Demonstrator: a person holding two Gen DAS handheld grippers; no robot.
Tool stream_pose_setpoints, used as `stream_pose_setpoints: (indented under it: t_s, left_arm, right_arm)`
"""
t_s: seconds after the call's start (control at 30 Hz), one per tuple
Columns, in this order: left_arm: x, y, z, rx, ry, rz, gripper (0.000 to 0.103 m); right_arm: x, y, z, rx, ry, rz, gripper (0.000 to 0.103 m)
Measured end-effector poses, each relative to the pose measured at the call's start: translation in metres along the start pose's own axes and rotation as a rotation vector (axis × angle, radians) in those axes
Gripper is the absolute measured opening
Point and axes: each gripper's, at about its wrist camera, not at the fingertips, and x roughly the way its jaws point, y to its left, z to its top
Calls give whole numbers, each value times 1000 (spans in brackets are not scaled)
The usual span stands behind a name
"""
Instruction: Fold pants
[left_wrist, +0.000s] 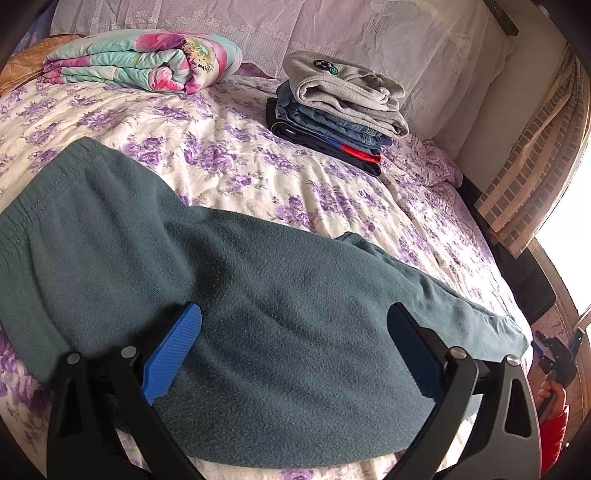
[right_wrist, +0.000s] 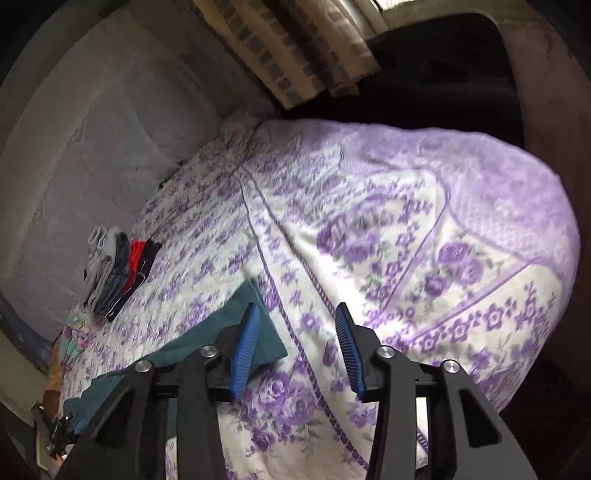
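Matt fuzzy fleece pants (left_wrist: 236, 295) on soft floral cotton bedspread (left_wrist: 229, 155)

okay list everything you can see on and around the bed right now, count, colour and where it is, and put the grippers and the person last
pants: one pair, teal green, laid flat along the near edge of the bed
stack of folded clothes: one pile, grey on top, then denim blue, red and black, far side near the headboard
quilt: one, folded, turquoise with pink flowers, far left corner
bedspread: one, white with purple flowers, covering the bed
curtain: one, beige brick pattern, right by the window
left gripper: black with blue pads, open over the pants
right gripper: black with blue pads, open, nothing between them, just off the pants' leg end
hand: one, red sleeve, holding the right gripper
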Motion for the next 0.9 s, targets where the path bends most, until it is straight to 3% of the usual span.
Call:
stream_pose_setpoints:
  t_s: [0.07, 0.23, 0.37, 0.57, 0.8, 0.83, 0.87, 0.9]
  left_arm:
    - [0, 0, 0, -1, -1, -2, 98]
    - [-2, 1, 0, -11, -12, -18, 98]
    - [-4, 3, 1, -22, -27, -43, 98]
    - [-13, 10, 0, -49, -65, -111, 98]
    - [-16, 14, 1, -65, -81, -151, 98]
    - [-16, 14, 1, -65, -81, -152, 98]
    - [-16, 14, 1, -65, -81, -154, 98]
    - [-16, 14, 1, -66, -82, -155, 98]
  right_arm:
    - [0, 41, 3, -128, 20, 125, 46]
    - [50, 190, -38, -426, 254, 501, 41]
    - [92, 300, -88, -619, 397, 663, 38]
    - [150, 412, -142, -817, 488, 656, 38]
    - [203, 453, -181, -894, 640, 616, 40]
    - [203, 453, -184, -905, 641, 614, 38]
    - [200, 451, -182, -900, 635, 628, 22]
    - [200, 452, -176, -884, 625, 641, 14]
